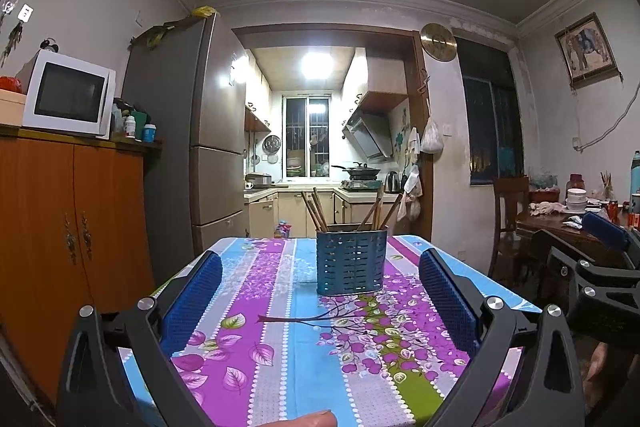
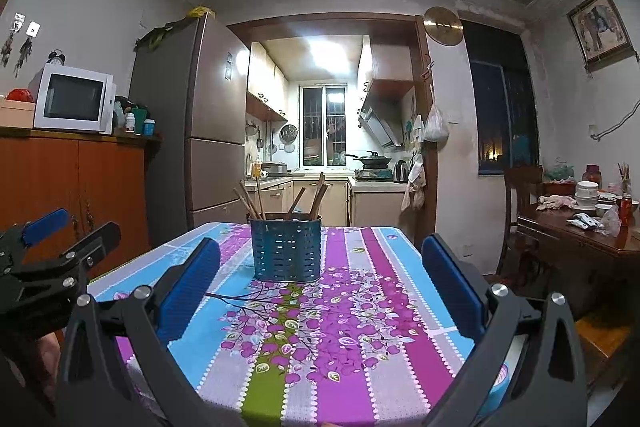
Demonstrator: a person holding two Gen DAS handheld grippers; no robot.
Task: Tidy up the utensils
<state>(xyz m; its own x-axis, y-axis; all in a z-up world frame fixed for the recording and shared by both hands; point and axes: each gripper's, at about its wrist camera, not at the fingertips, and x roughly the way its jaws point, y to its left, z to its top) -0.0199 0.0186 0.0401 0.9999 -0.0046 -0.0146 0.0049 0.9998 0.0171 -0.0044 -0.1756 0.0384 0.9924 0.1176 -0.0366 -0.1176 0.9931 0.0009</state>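
Observation:
A blue perforated utensil holder [image 1: 351, 260] [image 2: 286, 249] stands upright on the flowered tablecloth [image 1: 280, 327] [image 2: 340, 307], toward the table's far end. Several brown chopsticks [image 1: 318, 213] [image 2: 250, 203] lean out of it on both sides. My left gripper [image 1: 320, 273] hovers open over the near part of the table, well short of the holder, nothing between its blue pads [image 1: 192, 301]. My right gripper [image 2: 320, 259] is open too, empty, with the holder ahead and slightly left. Each gripper shows at the other view's edge.
An orange cabinet [image 1: 72, 227] with a microwave [image 1: 68, 95] stands left of the table, a grey fridge [image 1: 200, 131] behind it. A cluttered wooden table [image 2: 580, 231] and chair sit at the right. A fingertip [image 1: 304, 419] shows at the bottom edge.

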